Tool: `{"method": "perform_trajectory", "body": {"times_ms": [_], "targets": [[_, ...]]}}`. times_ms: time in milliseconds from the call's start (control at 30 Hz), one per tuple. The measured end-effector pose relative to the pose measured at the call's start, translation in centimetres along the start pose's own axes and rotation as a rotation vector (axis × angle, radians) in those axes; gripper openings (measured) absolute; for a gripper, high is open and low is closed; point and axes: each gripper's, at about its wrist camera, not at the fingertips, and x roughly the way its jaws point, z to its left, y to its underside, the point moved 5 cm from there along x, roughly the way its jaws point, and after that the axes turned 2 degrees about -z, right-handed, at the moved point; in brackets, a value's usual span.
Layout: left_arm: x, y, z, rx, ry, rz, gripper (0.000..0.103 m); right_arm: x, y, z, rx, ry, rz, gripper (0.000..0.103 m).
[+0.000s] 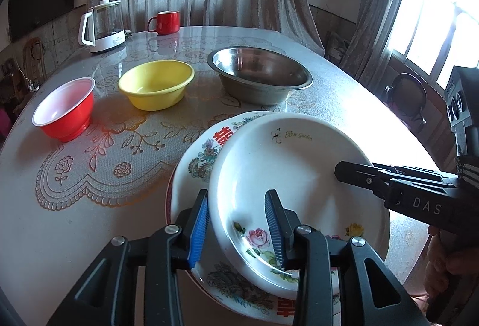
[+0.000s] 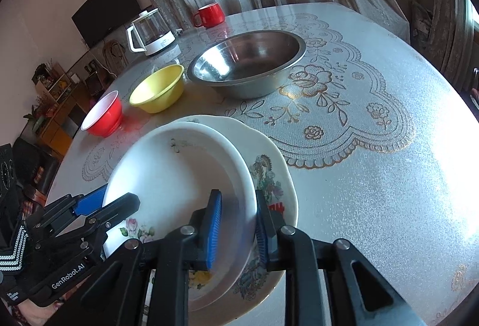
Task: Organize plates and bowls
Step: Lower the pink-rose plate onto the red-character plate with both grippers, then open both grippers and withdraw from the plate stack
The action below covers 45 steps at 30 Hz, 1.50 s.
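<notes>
A: Steel basin far back on the table: light, stiff. The stacked plates near the front edge?

B: White deep plate on patterned plate: glazed, slippery, chips easily. Take the rim. Left gripper and right gripper straddle it, pads apart, not pinching.

3 bowls: red, yellow, steel. 2 stacked plates: white atop patterned. 1 mug, 1 kettle.
</notes>
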Motion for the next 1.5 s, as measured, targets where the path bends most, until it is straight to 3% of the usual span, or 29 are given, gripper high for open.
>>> {"method": "perform_trajectory", "body": {"times_ms": [133, 467, 733, 800, 1033, 1500], "targets": [[-0.1, 0.2, -0.1, 0.007, -0.003, -0.006, 0.037, -0.2, 0.1, 0.2, 0.018, -0.003, -0.001, 0.032], [-0.5, 0.1, 0.4, 0.0, -0.005, -0.024, 0.037, -0.8, 0.4, 0.4, -0.028, 0.039, -0.018, 0.033], [-0.8, 0.5, 0.3, 0.001, 0.013, -0.024, 0.041, -1.8, 1.4, 0.0, 0.0, -0.006, -0.003, 0.033], [-0.9, 0.6, 0.2, 0.009, 0.014, -0.024, 0.044, -1.8, 1.5, 0.2, -0.018, 0.008, -0.008, 0.033], [-1.6, 0.6, -0.5, 0.037, -0.005, -0.032, 0.072, -1.8, 1.5, 0.2, 0.001, 0.01, -0.013, 0.033], [-3.5, -0.4, 0.1, 0.009, -0.04, -0.056, 0.1, -2.9, 1.4, 0.4, 0.023, -0.007, -0.04, 0.033]]}}
